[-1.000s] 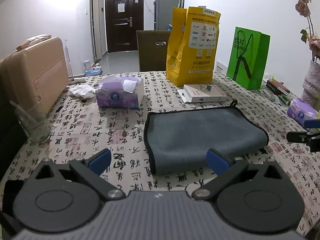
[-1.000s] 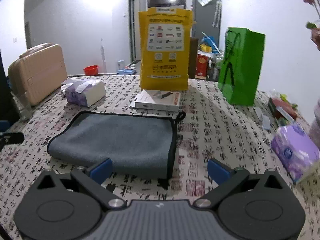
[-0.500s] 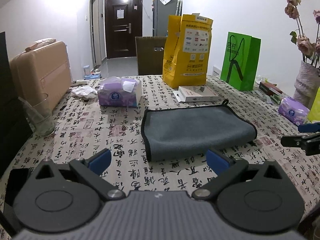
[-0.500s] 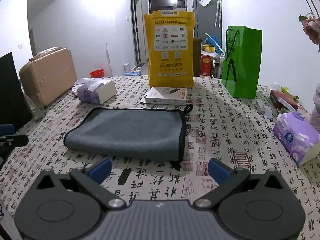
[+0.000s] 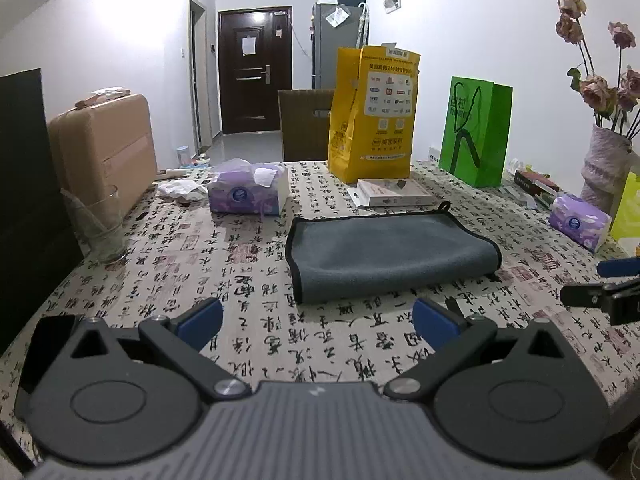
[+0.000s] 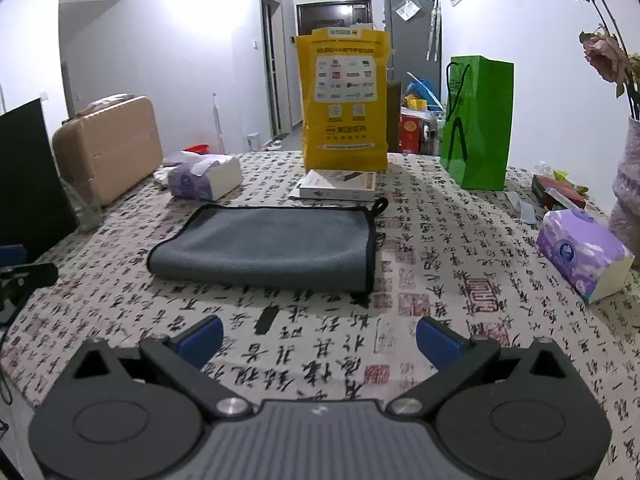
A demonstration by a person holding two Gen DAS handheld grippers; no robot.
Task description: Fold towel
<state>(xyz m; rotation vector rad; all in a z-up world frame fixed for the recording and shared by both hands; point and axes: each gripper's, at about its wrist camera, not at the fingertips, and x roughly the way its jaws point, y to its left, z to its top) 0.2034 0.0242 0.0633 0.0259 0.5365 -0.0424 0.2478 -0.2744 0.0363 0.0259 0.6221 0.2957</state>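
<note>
Towel [image 5: 390, 254]: grey, black-edged, folded once, lying flat on the table [image 5: 256, 280] with its rounded fold toward the near side. A small hanging loop [image 6: 379, 205] sits at its far right corner. In the right wrist view the towel [image 6: 268, 250] lies ahead and slightly left of center.

Left gripper [image 5: 318, 318]: open, both blue fingertips [image 5: 200, 318] spread wide, nothing between them. It hangs above the table, short of the towel's near left corner and apart from it.

Right gripper [image 6: 319, 336]: open, blue fingertips [image 6: 438, 340] spread wide, empty. It is above the table, short of the towel's near right corner, not touching it. In the left wrist view the right gripper [image 5: 604, 284] appears at the right edge, beside the towel's right end.

Surroundings on the table: a yellow bag [image 5: 374, 114] stands behind the towel, with a flat white box [image 5: 392, 197] between them. A green bag [image 5: 476, 132] stands to the right. A purple tissue pack [image 5: 250, 194] lies far left of the towel; a second tissue pack [image 6: 582, 252] lies well to the right. A glass [image 5: 100, 224] stands near the left table edge, beside a tan suitcase [image 5: 106, 152].
</note>
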